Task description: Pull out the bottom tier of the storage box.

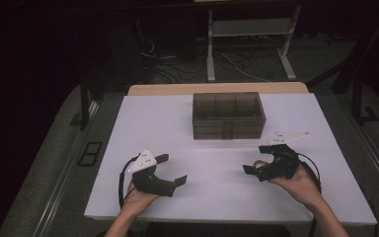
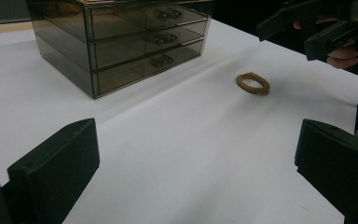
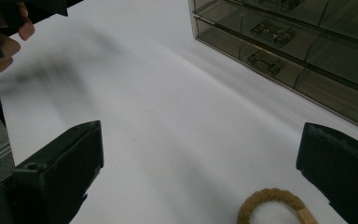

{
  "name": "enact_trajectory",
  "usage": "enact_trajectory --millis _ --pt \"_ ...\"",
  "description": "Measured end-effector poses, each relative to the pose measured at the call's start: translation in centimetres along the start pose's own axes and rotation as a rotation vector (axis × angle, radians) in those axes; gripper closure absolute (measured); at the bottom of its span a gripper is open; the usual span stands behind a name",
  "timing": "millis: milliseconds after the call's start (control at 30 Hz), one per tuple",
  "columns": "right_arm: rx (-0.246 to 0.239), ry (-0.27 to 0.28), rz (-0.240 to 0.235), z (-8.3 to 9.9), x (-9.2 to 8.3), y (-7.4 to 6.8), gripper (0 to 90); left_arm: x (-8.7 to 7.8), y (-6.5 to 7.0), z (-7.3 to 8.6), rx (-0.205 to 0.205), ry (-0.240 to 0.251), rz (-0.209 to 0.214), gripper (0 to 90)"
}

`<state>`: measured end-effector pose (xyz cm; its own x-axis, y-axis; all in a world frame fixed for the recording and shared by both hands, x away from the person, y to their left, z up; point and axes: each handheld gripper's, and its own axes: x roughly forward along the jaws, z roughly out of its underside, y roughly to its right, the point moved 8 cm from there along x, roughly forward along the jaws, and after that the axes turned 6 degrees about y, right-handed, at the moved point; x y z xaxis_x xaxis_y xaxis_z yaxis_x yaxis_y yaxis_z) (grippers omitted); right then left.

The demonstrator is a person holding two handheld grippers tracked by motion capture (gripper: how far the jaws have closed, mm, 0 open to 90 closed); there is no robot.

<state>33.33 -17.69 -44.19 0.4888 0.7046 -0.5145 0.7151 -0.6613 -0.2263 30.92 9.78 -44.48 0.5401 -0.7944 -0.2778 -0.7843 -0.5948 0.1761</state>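
Braided rope ring lies flat on white worktop, between right tongs' wide-open jaws, long axis roughly across them. Left tongs gape open, empty, well apart; drawer box behind.

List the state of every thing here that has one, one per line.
Drawer box: upright on the table, all three drawers shut.
Rope ring: flat on the table, apart from the box, not gripped.
Left gripper: open, holding nothing.
Right gripper: open, over the ring, not gripping it.
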Motion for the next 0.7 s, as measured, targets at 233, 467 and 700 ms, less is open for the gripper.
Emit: enact_trajectory --millis 233,467,700 --pt "0.012 -0.015 -0.004 -0.1 0.9 -0.1 0.0 0.0 0.0 0.0 0.001 0.000 0.000 0.0" --pt "0.020 -0.024 -0.004 -0.2 1.5 -0.2 0.0 0.0 0.0 0.0 -0.001 0.001 0.001 0.0" --pt "0.042 -0.039 0.007 -0.1 2.5 0.1 0.0 0.0 0.0 0.0 -0.001 0.000 0.001 0.0"
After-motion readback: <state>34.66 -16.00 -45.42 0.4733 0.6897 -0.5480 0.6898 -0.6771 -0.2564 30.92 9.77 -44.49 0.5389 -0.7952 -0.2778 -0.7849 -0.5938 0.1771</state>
